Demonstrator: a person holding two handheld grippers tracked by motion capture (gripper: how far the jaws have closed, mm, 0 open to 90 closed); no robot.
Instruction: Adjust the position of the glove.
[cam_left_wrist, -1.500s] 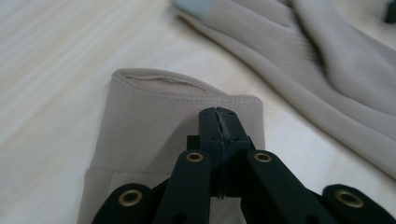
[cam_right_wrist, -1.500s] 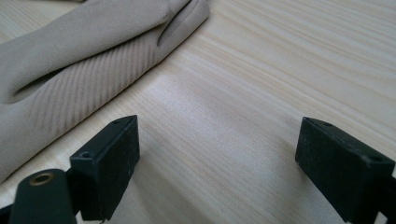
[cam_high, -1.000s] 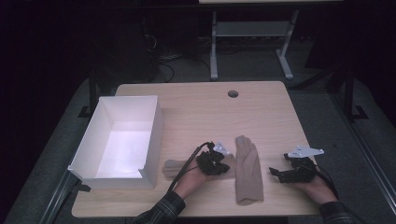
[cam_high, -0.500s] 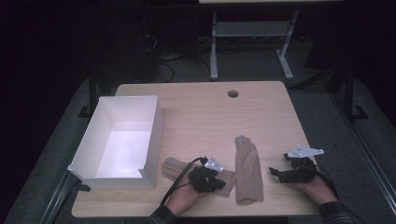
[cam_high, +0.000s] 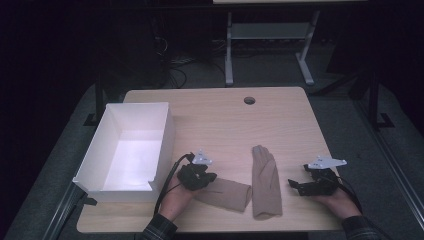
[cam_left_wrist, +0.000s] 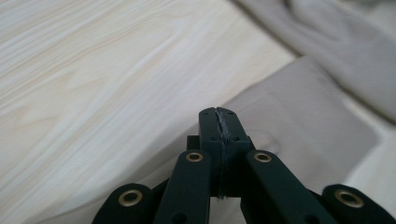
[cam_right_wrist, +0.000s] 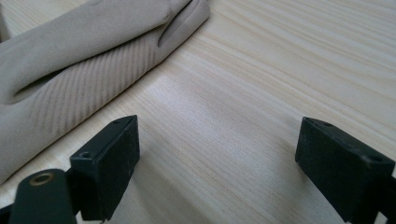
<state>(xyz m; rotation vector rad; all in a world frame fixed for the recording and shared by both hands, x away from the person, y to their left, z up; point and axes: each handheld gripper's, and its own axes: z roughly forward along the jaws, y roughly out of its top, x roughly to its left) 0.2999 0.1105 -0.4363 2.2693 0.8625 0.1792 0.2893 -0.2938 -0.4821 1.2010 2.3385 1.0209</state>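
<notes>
Two beige gloves lie near the table's front edge. One glove (cam_high: 265, 182) (cam_right_wrist: 79, 56) lies flat with its fingers pointing away. The other, folded glove (cam_high: 230, 194) (cam_left_wrist: 308, 121) lies crosswise to its left. My left gripper (cam_high: 209, 177) (cam_left_wrist: 218, 114) is shut, its tips low over the folded glove's left end; I cannot tell whether any fabric is pinched. Right of the flat glove, my right gripper (cam_high: 296, 184) (cam_right_wrist: 219, 140) stands open over bare wood, jaws pointing at that glove.
An open white box (cam_high: 92, 155) stands at the table's left side, close to my left hand. The wooden table (cam_high: 220, 125) has a round cable hole (cam_high: 249, 100) near its far edge. Dark floor and a desk frame lie beyond.
My left gripper has moved left, from beside the flat glove to the folded glove's left end, uncovering most of the folded glove. The right gripper has stayed in place.
</notes>
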